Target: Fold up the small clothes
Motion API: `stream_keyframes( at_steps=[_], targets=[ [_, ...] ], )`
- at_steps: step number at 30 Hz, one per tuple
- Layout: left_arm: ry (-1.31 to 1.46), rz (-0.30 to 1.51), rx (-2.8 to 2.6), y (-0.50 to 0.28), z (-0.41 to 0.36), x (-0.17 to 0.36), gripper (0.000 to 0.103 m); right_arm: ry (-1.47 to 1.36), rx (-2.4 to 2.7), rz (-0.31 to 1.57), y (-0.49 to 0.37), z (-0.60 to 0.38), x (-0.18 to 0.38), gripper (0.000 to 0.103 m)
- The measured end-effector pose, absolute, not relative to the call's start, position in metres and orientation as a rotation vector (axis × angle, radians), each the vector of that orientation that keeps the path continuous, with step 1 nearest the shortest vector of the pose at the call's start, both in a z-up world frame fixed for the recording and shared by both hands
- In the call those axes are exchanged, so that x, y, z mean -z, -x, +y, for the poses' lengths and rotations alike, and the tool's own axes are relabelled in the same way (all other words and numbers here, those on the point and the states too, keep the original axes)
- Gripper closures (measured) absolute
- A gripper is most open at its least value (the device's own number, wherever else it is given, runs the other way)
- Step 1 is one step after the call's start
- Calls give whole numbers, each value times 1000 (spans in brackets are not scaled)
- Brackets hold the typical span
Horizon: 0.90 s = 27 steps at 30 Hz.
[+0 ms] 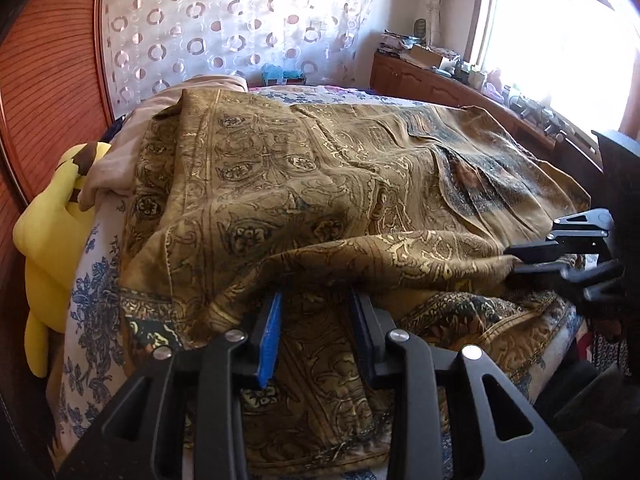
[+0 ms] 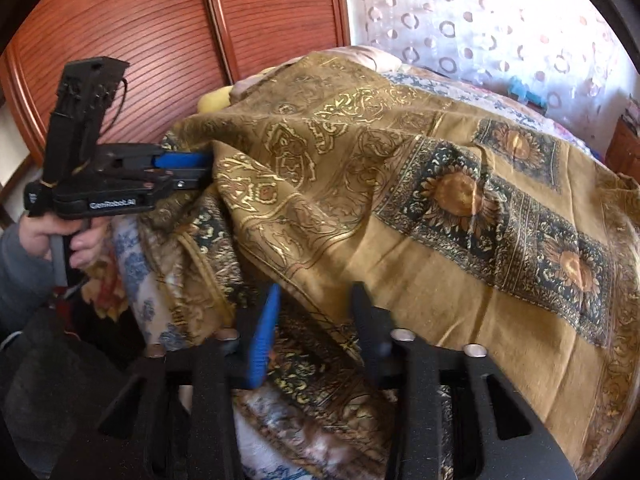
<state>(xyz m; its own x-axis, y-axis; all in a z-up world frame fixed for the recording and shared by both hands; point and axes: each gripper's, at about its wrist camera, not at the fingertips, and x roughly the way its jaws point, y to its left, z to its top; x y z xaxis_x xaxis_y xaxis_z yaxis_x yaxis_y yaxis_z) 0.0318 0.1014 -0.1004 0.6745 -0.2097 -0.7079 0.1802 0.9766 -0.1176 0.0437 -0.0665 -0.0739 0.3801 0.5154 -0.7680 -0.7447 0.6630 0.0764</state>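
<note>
A golden-brown cloth with ornate print and dark sunflower panels (image 1: 300, 184) (image 2: 420, 272) lies spread and rumpled over the bed. Its near edge is bunched into a raised fold. My left gripper (image 1: 316, 300) is shut on that fold, which runs between its blue pad (image 1: 270, 332) and its black finger. In the right wrist view the left gripper (image 2: 206, 170) bites the cloth's left end, held by a person's hand (image 2: 80, 236). My right gripper (image 2: 316, 296) pinches the near edge as well. Seen from the left wrist, the right gripper (image 1: 510, 258) clamps the fold's right end.
The bed has a white sheet with blue flowers (image 1: 92, 292). A yellow plush toy (image 1: 52, 216) and a beige garment (image 1: 124, 160) lie at its left side. Red-brown slatted wardrobe doors (image 2: 160, 20) stand behind. A cluttered wooden sideboard (image 1: 440, 76) runs under the bright window.
</note>
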Motion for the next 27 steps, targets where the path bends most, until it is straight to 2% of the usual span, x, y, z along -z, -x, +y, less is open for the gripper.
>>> stream_keyframes(
  at_steps=[2, 5, 12, 14, 15, 16, 18, 20, 27],
  targets=[
    [41, 786, 232, -29, 102, 95, 97, 303, -836, 860, -44, -67, 73, 99],
    [57, 748, 255, -15, 104, 76, 101, 275, -874, 841, -40, -71, 63, 100],
    [49, 668, 249, 20, 111, 28, 101, 167, -919, 795, -29, -97, 23, 100],
    [34, 661, 234, 23, 112, 22, 101, 176, -924, 800, -26, -98, 21, 97],
    [33, 659, 223, 24, 114, 20, 96, 195, -924, 811, -24, -98, 22, 97],
    [37, 658, 219, 23, 116, 20, 93, 211, -914, 817, -23, -98, 24, 93],
    [46, 667, 215, 19, 119, 22, 84, 229, -880, 826, -23, -98, 27, 60],
    [30, 686, 188, 13, 119, 29, 78, 212, -876, 830, -24, -100, 29, 59],
    [31, 755, 129, 0, 126, 54, 72, 209, -817, 803, -29, -106, 28, 56]
  ],
)
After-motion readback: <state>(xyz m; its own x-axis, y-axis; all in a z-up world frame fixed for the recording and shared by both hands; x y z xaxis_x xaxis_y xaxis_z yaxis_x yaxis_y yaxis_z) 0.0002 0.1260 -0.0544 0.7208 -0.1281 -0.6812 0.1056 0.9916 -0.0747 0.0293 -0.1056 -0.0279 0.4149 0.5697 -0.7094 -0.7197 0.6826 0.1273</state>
